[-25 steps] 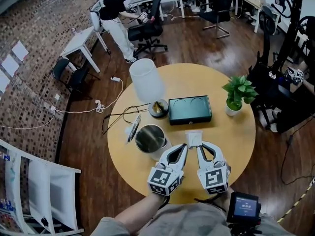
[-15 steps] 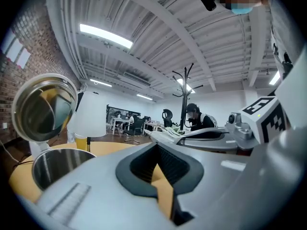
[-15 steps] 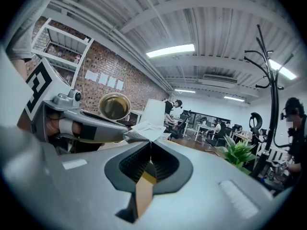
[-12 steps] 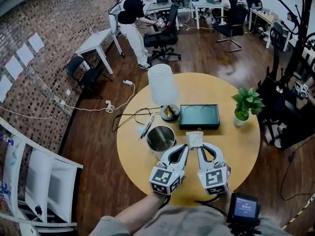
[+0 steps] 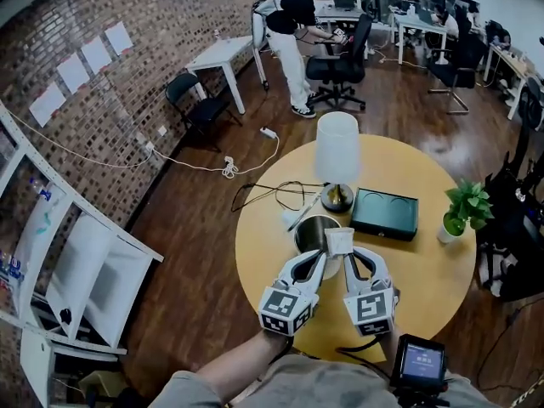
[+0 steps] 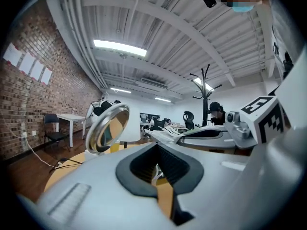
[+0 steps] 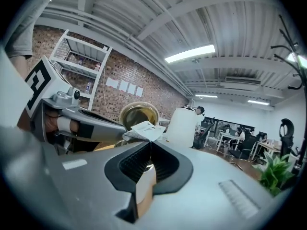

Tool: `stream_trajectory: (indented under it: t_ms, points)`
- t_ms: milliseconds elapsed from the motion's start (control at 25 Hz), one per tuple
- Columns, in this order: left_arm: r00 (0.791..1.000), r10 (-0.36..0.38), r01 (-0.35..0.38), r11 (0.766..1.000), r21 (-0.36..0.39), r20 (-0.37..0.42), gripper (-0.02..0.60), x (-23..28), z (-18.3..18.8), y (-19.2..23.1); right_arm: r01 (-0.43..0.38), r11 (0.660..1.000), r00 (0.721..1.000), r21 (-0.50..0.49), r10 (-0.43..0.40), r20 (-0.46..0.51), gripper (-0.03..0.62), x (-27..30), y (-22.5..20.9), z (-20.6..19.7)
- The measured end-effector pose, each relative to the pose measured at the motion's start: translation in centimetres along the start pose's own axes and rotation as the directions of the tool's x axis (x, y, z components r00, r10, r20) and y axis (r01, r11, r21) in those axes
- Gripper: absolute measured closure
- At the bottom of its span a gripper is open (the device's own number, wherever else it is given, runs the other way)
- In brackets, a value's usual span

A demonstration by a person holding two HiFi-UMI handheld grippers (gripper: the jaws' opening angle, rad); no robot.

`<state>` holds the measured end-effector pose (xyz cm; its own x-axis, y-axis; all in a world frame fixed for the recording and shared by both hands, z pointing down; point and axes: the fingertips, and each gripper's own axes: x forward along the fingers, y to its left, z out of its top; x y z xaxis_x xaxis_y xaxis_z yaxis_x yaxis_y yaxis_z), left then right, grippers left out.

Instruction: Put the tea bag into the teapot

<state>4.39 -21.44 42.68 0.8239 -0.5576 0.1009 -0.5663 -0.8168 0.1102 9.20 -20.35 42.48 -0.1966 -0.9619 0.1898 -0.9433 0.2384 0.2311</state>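
Observation:
A white tea bag packet (image 5: 337, 241) hangs between my two grippers, just over the near rim of the open steel teapot (image 5: 313, 230). My left gripper (image 5: 320, 257) and right gripper (image 5: 348, 257) stand side by side with their tips together, each shut on a lower corner of the packet. The right gripper view has the packet (image 7: 145, 129) just past my shut jaws, with the left gripper's tip (image 7: 115, 133) reaching it from the left. A white sliver shows in the slit of the left gripper (image 6: 156, 153).
The teapot's lid (image 5: 303, 212) leans left of the pot and shows as a shiny disc (image 6: 107, 128). On the round yellow table (image 5: 425, 270) stand a white lamp (image 5: 337, 150), a dark green tray (image 5: 384, 214) and a potted plant (image 5: 462, 208). A cable (image 5: 263, 195) trails off the table's left.
Both grippers have carried the packet left, from beside the teapot to over its near rim. The head camera has swung, so the table sits further right in view.

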Motion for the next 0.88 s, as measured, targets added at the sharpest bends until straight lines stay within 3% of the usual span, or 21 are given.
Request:
stream_trajectory:
  t_ms: [320,880]
  points:
    - [0.997,0.07,-0.07,0.997,0.01,0.016,0.58,-0.8,1.0,1.8,-0.084,0.996,0.996,-0.023,0.084,0.034,0.58,2.1,1.6,1.1]
    - [0.995,0.096,-0.097,0.993,-0.073,-0.024,0.58,1.5,-2.7,6.2,-0.134,0.989,0.988,-0.067,0.128,-0.085,0.58,7.3,2.0,-2.2]
